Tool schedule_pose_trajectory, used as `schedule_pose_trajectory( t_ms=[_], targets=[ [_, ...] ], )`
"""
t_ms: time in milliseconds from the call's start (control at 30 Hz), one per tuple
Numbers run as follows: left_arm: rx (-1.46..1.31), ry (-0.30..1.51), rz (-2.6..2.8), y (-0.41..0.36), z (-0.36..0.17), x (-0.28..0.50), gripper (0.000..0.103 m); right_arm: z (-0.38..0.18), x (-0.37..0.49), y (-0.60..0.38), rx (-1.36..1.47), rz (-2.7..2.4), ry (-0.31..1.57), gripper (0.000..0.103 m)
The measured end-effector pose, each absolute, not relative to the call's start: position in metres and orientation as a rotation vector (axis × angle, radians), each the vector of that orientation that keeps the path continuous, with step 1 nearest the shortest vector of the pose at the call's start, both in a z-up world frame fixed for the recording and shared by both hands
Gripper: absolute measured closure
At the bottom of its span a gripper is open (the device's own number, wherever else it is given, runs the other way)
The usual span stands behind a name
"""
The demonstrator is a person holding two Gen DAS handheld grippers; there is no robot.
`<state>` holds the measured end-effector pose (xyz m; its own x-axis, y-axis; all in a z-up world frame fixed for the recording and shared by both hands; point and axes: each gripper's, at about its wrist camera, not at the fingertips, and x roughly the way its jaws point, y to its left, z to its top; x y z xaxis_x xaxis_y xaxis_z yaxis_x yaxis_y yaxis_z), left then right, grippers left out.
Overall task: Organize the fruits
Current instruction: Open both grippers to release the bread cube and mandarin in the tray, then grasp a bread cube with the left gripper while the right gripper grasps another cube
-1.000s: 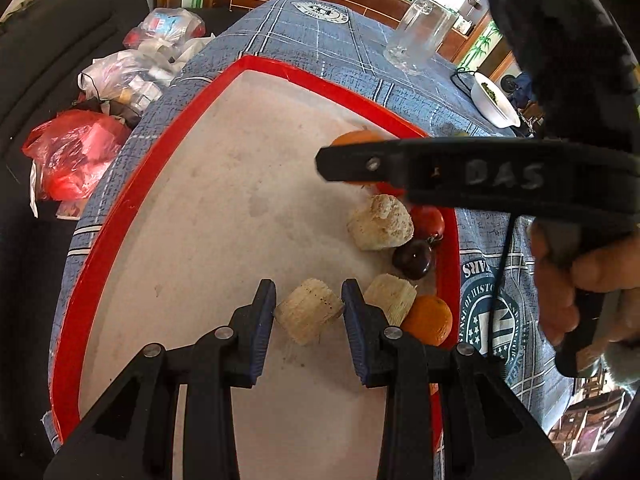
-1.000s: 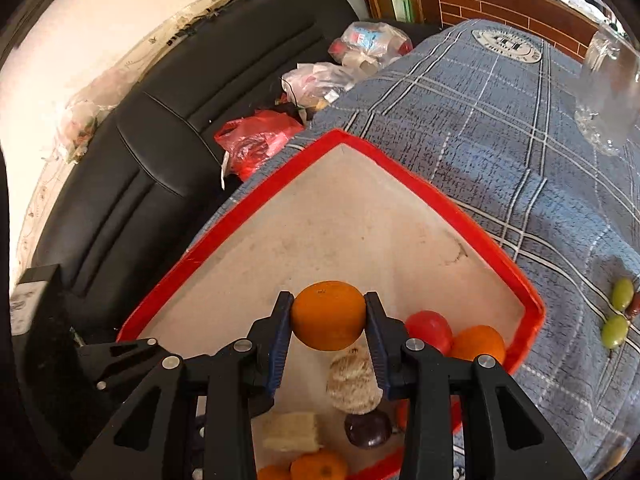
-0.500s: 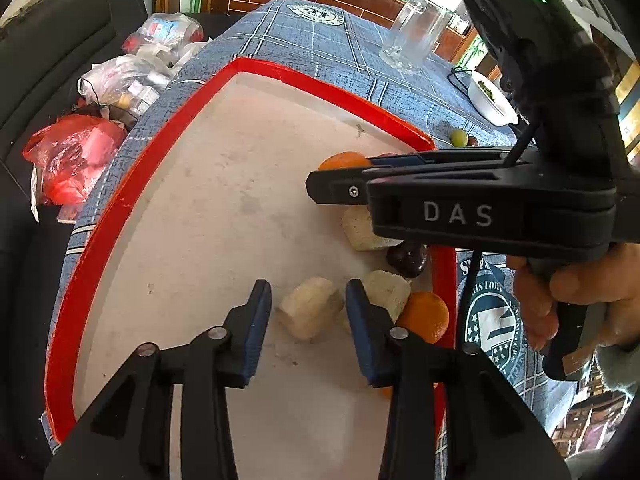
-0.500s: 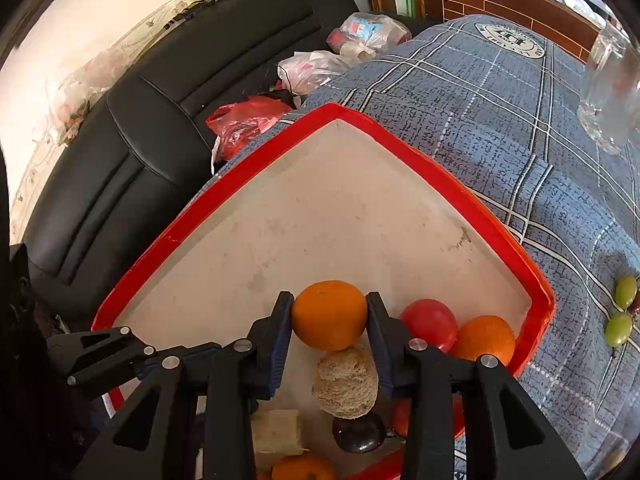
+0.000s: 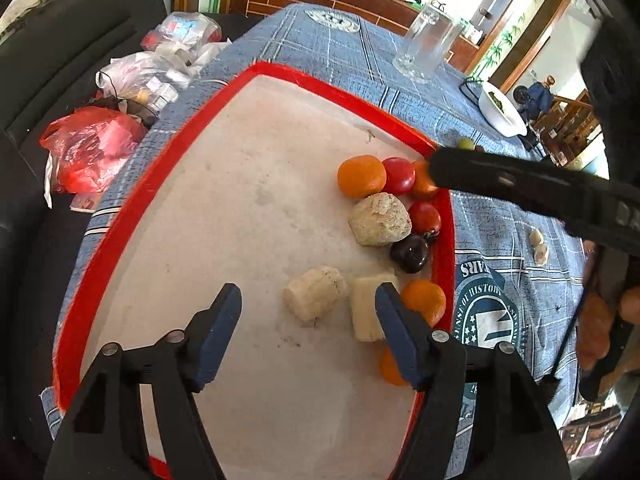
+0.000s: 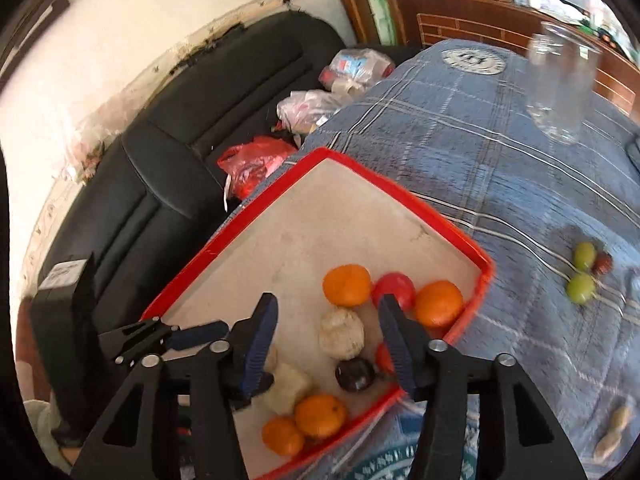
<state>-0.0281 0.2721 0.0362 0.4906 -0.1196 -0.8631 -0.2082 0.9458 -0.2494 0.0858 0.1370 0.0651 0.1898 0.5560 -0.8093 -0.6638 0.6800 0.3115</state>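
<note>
A red-rimmed tray [image 5: 132, 200] lies on the blue checked cloth with fruit along its right side. My left gripper [image 5: 308, 300] hovers low over the tray floor, its jaws opening. A pale lumpy chunk [image 5: 316, 298] lies free between them, touching neither pad. Beside it are a second pale chunk [image 5: 368, 308] and an orange [image 5: 424, 300]. My right gripper [image 6: 327, 306] is above the tray [image 6: 400, 192], its jaws opening with nothing gripped. An orange [image 6: 346, 290] rests just past its tips, next to a red tomato [image 6: 394, 286].
A glass mug [image 5: 424, 48] and a white bowl [image 5: 502, 110] stand further back on the cloth. Green fruits [image 6: 582, 288] and pale nuts [image 5: 538, 246] lie right of the tray. Plastic bags [image 5: 92, 148] sit on a black sofa at left.
Both grippers let go. The left jaws spread off the pale chunk, which stays on the tray. The right set its orange down by the tomato, then pulled up and back.
</note>
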Motion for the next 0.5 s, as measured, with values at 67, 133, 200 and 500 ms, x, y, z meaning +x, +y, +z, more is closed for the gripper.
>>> schedule_pose_trajectory(
  t_ms=[67,133,200,500],
  targets=[
    [-0.349,1.054,0.068,0.273,0.039,-0.033,0.034,0.067,0.081,0.121,-0.091,0.839,1.081,0.045],
    [-0.360,1.049,0.086,0.274,0.043,-0.037,0.034,0.068,0.075,0.101,-0.061,0.806,1.090,0.042],
    [-0.362,1.037,0.091,0.274,0.048,-0.039,0.034,0.068,0.067,0.077,-0.037,0.770,1.088,0.038],
    [-0.294,1.011,0.020,0.232,0.067,-0.020,0.032,0.057,0.049,-0.020,0.042,0.603,1.108,0.030]
  ],
)
